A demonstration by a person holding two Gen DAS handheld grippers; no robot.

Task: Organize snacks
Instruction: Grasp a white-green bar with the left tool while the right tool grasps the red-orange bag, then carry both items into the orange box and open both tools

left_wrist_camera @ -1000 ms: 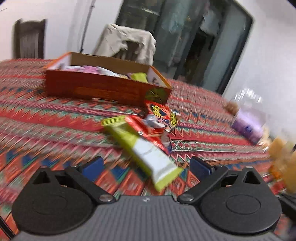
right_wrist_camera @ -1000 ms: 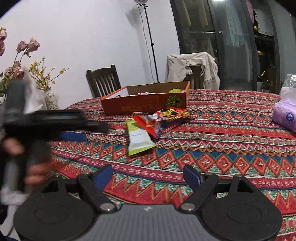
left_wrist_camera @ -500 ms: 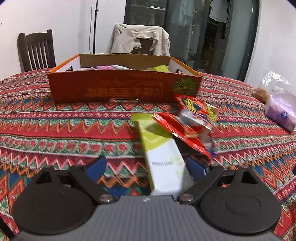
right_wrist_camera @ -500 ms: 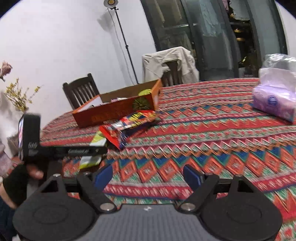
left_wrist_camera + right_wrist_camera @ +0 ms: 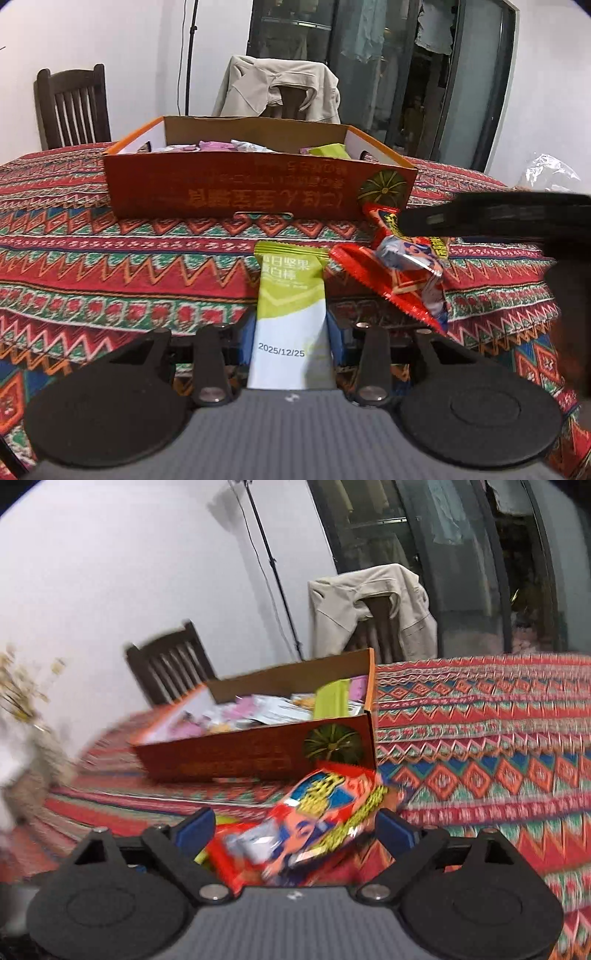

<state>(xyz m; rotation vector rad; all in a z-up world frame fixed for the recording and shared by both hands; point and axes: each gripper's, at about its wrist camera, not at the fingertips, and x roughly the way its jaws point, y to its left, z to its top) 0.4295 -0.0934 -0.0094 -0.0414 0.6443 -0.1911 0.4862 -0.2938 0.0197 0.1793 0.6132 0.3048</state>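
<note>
A green-and-white snack bar (image 5: 288, 291) lies lengthwise on the patterned tablecloth (image 5: 110, 258). My left gripper (image 5: 291, 343) is closing on its near end, and both blue pads touch its sides. Red snack packets (image 5: 402, 273) lie piled just right of the bar. In the right wrist view those red packets (image 5: 325, 812) sit between the wide jaws of my right gripper (image 5: 295, 827), which is opening, its pads off them. The orange cardboard box (image 5: 236, 195), with several snacks inside, stands behind; the same box (image 5: 240, 753) shows in the right wrist view.
The right gripper's black housing (image 5: 517, 218) reaches in over the packets from the right. A dark wooden chair (image 5: 74, 107) and a chair draped with a beige jacket (image 5: 277, 88) stand behind the table. A clear plastic bag (image 5: 546, 173) sits far right. Dried flowers (image 5: 22, 701) blur at the left.
The left jaws have narrowed from wide open onto the snack bar after moving forward over it. The right gripper has swept left across the table to the red packets.
</note>
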